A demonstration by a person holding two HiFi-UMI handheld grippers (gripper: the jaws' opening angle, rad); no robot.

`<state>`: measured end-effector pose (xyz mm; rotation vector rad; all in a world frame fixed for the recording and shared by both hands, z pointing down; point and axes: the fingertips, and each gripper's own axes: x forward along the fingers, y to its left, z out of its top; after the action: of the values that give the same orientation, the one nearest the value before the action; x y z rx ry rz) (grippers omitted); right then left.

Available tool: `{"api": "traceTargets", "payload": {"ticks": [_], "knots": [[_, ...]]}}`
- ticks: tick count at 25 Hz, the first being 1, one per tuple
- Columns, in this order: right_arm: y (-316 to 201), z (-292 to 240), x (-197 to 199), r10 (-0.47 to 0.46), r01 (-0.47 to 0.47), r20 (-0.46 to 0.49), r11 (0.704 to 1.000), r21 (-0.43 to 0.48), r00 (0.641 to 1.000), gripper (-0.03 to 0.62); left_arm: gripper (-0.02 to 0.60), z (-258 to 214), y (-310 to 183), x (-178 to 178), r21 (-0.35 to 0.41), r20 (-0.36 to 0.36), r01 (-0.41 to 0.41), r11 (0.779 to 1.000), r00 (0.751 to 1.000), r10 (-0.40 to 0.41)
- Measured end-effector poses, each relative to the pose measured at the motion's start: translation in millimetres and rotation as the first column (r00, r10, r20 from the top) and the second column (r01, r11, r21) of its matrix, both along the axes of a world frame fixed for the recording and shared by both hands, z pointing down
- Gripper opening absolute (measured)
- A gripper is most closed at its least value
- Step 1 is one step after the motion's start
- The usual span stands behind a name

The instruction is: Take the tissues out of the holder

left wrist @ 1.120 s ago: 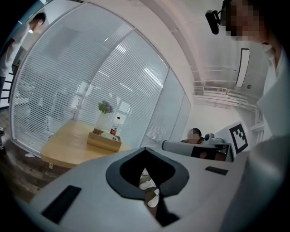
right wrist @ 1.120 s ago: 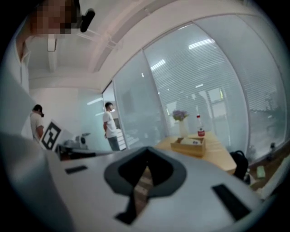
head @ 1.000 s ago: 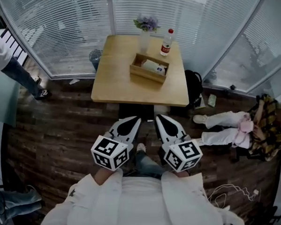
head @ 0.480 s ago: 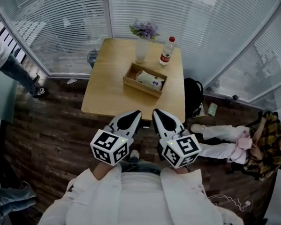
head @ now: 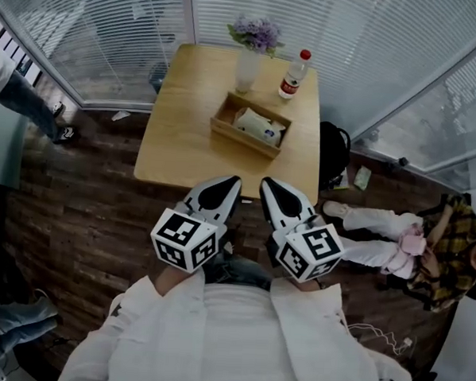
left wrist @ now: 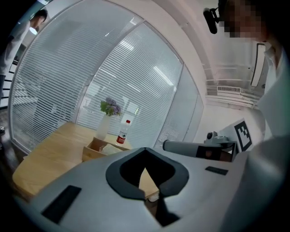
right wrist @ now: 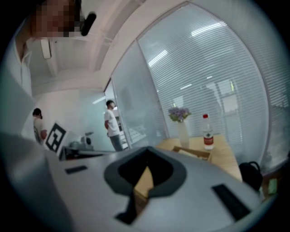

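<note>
A wooden holder (head: 249, 130) stands on the light wooden table (head: 185, 143), toward its far half. A white tissue pack (head: 261, 125) lies inside it. My left gripper (head: 229, 183) and right gripper (head: 269, 184) hang side by side over the floor just short of the table's near edge, well apart from the holder. Both are shut with nothing in them. The holder (left wrist: 93, 149) shows beyond the left gripper (left wrist: 145, 150) in its own view. It appears again as the holder (right wrist: 194, 153) past the right gripper (right wrist: 146, 159).
A vase of purple flowers (head: 250, 57) and a red-capped bottle (head: 292, 75) stand behind the holder. Glass walls with blinds close in the table's far side. A black bag (head: 331, 153) leans by the table's right; a person (head: 410, 238) sits on the floor beyond.
The table has come nearer in the head view, and its near edge now lies close to both gripper tips. Both grippers stay shut and side by side.
</note>
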<state>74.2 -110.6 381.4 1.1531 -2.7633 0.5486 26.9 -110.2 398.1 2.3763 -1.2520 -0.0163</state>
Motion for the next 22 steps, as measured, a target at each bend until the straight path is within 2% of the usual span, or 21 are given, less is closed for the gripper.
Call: {"api": "traceTargets", "payload": {"ticks": [10, 14, 22], "knots": [[-41, -6, -22, 0.017, -0.017, 0.009, 1.000, 0.001, 1.000, 0.012, 0.008, -3, -41, -17, -0.004, 0.000, -0.046, 0.999, 0.999, 0.046], [-59, -2, -30, 0.043, -0.043, -0.020, 0.999, -0.012, 0.999, 0.011, 0.008, -5, -60, -18, 0.013, 0.034, -0.109, 0.994, 0.993, 0.109], [-88, 6, -32, 0.118, -0.119, -0.063, 0.993, -0.024, 0.991, 0.012, 0.008, -6, -92, -20, 0.017, 0.027, -0.207, 0.978, 0.978, 0.207]]}}
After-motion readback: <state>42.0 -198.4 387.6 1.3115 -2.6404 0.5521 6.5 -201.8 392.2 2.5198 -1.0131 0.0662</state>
